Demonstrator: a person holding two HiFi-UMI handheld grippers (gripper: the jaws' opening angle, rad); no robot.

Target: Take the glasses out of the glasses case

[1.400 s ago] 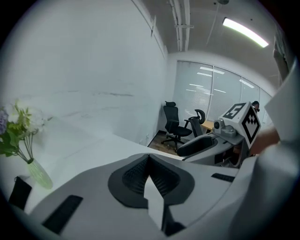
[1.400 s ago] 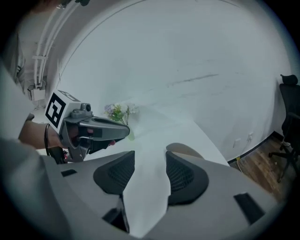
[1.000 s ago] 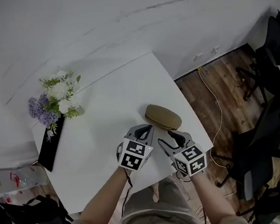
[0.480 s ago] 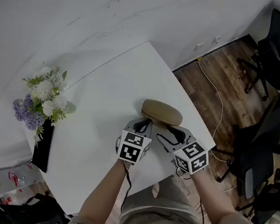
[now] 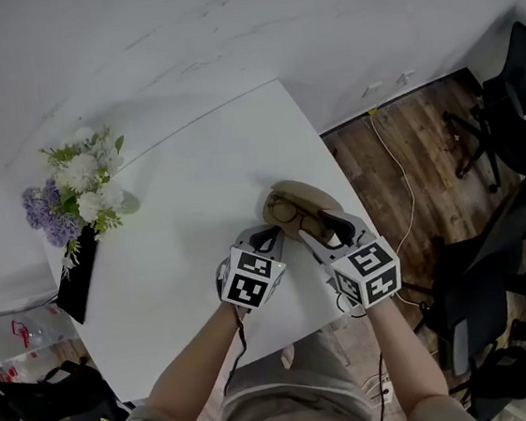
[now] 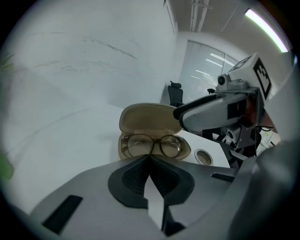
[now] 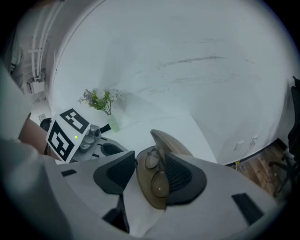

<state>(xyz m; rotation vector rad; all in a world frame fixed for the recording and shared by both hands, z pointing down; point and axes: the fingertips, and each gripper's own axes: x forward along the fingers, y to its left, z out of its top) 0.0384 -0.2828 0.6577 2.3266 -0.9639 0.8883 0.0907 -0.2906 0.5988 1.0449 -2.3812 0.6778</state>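
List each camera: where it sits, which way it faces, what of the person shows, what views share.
Head view: on the head, facing steeply down at the table; forearms, left gripper and right gripper show.
Left gripper view: rides that gripper, facing the open glasses case and glasses; its shut jaws show.
Right gripper view: rides that gripper, facing case and flowers; jaws apart.
All share the case.
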